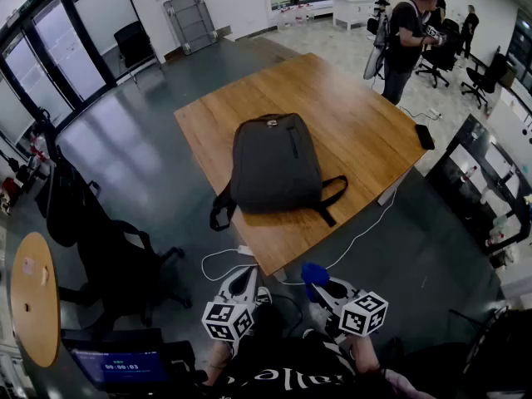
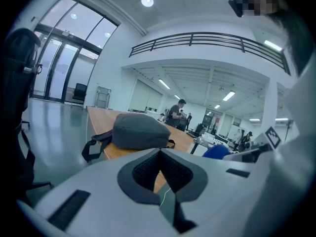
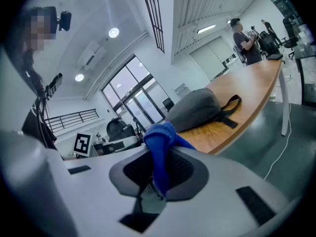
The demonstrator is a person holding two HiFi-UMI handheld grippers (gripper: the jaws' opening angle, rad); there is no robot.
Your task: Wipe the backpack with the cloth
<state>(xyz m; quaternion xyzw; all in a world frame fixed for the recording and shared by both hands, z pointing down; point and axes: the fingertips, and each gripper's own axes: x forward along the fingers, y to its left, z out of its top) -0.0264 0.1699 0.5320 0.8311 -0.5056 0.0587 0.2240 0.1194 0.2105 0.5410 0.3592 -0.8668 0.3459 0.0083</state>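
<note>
Fingers point(image 3: 134, 173) of right gripper point(image 3: 159, 177) on cloth point(image 3: 161, 138) — lower end hidden

I see wooden desk point(image 1: 366, 131) on grey floor point(image 1: 133, 156). Dark grey backpack point(image 1: 275, 163) lies flat mid-desk, one strap over near edge. Small flat black item point(image 1: 425, 136) at right edge.

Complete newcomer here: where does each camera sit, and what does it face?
Head view: on the person's head, steeply down at the backpack on the table; left gripper and right gripper show below.
Left gripper view: on that gripper, along its shut, empty jaws towards the backpack.
Right gripper view: on that gripper, along jaws shut on the cloth.
All share the backpack.
</note>
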